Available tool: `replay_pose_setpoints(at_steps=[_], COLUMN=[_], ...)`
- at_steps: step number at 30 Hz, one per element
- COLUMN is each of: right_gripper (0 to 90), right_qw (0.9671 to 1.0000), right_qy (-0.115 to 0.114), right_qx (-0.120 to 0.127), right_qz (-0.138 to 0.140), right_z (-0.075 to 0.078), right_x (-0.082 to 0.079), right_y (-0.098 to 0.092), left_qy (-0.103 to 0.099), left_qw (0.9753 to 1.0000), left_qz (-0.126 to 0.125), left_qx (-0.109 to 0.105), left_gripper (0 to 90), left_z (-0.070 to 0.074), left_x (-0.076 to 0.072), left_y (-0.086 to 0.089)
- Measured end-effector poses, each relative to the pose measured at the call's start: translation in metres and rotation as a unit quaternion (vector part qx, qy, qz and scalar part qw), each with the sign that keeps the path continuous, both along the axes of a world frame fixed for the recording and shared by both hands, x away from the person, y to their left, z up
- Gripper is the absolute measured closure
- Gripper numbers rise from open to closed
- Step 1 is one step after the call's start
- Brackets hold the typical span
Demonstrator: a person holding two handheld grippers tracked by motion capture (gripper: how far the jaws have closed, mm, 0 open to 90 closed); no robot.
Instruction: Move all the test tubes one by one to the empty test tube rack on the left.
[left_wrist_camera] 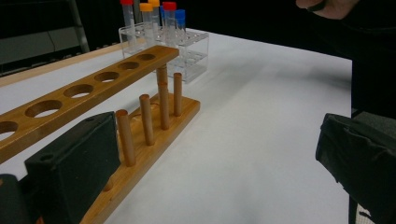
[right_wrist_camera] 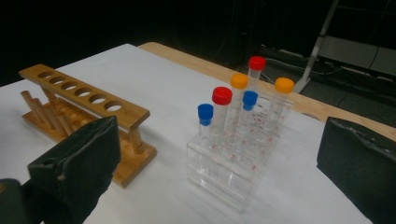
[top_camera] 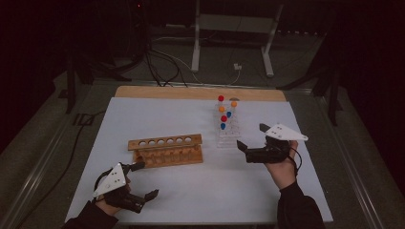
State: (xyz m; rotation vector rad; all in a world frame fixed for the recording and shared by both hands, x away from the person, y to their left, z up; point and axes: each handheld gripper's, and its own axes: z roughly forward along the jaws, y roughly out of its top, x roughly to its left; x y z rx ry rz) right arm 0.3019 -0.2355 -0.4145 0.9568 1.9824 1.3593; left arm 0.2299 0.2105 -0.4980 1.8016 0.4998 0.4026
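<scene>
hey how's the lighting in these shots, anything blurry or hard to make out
High view: dim, the room behind the table nearly black, the tubes small and soft. Left gripper view: wooden rack sharp, the near jaws blurred, tubes soft. Right gripper view: brightest, tube caps crisp, faint shadows beside the clear rack, jaws out of focus.

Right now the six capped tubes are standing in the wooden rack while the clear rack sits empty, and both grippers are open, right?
Not quite: the racks are swapped. The six capped tubes stand in the clear rack, and the wooden rack has empty holes, as the right gripper view shows. Both the left gripper and the right gripper are open.
</scene>
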Motion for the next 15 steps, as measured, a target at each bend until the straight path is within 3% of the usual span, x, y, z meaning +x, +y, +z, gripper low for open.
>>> replay_pose_setpoints(at_steps=[8, 15], right_gripper=[0.0, 0.0], right_qw=[0.9997, 0.9988], right_qy=[0.009, 0.04], right_qx=[0.005, 0.004], right_qz=[-0.024, -0.026], right_z=[0.0, -0.01], right_x=[0.023, 0.042], right_y=[0.02, 0.033], left_qy=[-0.001, -0.001], left_qw=[1.0, 1.0], left_qz=[-0.001, -0.002], left_qx=[0.002, 0.003], left_gripper=[0.5, 0.5], left_z=[0.0, 0.0], left_x=[0.0, 0.0], left_y=[-0.001, -0.001])
